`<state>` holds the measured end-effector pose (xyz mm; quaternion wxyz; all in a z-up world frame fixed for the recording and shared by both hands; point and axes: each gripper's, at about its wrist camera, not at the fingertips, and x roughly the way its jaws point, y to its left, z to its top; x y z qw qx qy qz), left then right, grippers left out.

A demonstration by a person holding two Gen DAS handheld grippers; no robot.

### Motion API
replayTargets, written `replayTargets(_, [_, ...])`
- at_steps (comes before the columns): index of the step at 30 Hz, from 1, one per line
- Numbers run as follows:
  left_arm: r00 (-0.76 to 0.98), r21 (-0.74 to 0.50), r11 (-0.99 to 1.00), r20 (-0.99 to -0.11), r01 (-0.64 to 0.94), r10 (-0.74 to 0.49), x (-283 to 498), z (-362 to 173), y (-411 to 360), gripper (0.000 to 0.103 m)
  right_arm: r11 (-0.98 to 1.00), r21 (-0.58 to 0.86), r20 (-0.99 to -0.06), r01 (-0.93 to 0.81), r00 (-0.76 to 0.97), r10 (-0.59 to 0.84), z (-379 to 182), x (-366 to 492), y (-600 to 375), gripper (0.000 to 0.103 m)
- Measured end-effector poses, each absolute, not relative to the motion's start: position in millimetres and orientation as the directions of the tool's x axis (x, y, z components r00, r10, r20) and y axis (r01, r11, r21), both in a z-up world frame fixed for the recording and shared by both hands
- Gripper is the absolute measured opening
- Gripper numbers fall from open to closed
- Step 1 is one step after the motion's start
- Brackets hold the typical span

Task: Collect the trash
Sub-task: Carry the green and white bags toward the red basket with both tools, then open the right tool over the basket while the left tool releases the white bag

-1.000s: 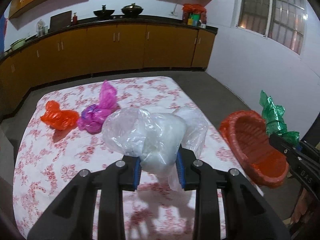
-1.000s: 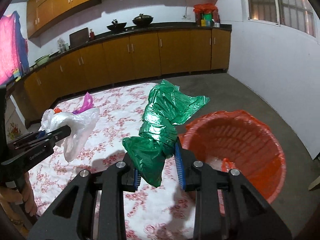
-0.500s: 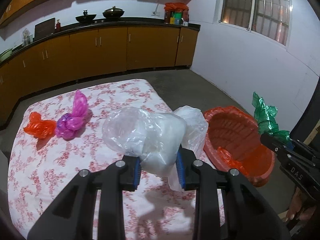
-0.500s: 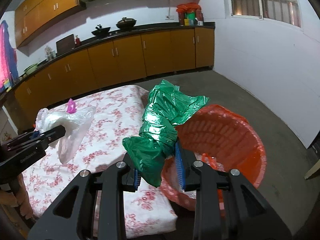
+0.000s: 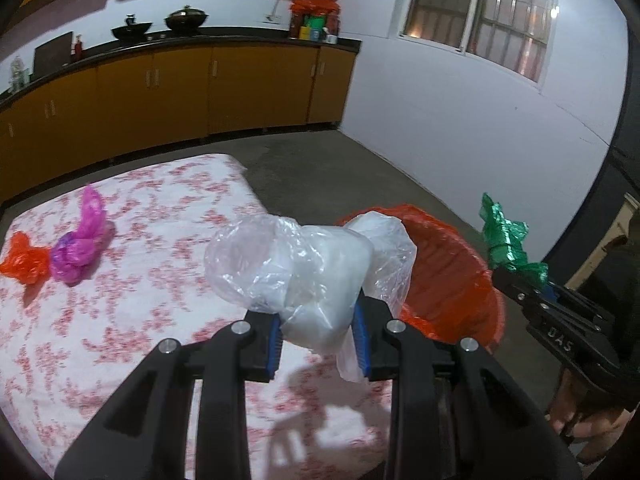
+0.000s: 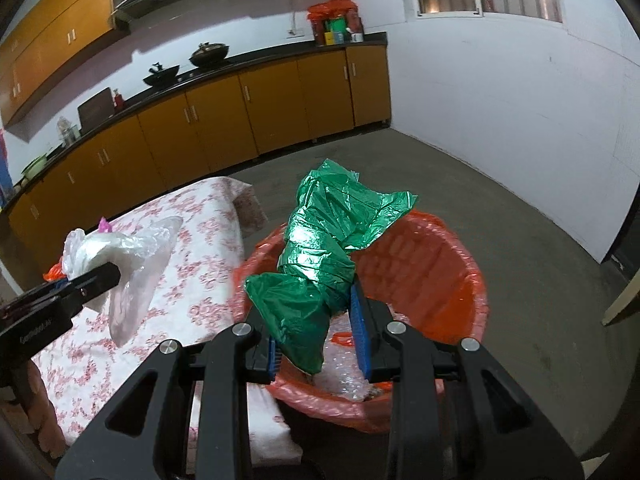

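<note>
With the right gripper clamping the green bag over the bin (left gripper pinching a clear bag), release only once well inside the rim.

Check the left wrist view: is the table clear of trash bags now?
No. An orange bag and a pink bag lie side by side on the floral tablecloth.

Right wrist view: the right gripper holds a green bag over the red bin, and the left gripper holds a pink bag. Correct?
Not quite. The left gripper holds a clear bag, not a pink one; the left wrist view shows it. The pink bag lies on the table. The right gripper does hold the green bag over the red bin.
</note>
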<state>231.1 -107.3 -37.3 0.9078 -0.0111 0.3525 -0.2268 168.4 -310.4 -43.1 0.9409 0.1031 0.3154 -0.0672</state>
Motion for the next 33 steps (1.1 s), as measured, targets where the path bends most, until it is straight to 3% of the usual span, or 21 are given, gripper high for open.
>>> replayTargets(25, [0.534, -0.249, 0.813, -0.647, 0.526, -0.544, 260, -62, -187, 0.030, 0.935, 0.211, -0.601, 0.283, 0.792, -0.104, -47, 175, -366, 0.030])
replayTargets(30, [0.508, -0.271, 0.805, -0.660, 0.527, -0.554, 267, -69, -198, 0.034, 0.927, 0.231, -0.592, 0.295, 0.799, -0.107, -46, 175, -373, 0.030])
replayTargets(33, [0.494, -0.280, 0.804, -0.669, 0.524, -0.555, 269, -76, -199, 0.040, 0.923, 0.241, -0.590, 0.299, 0.800, -0.105, -48, 176, -375, 0.038])
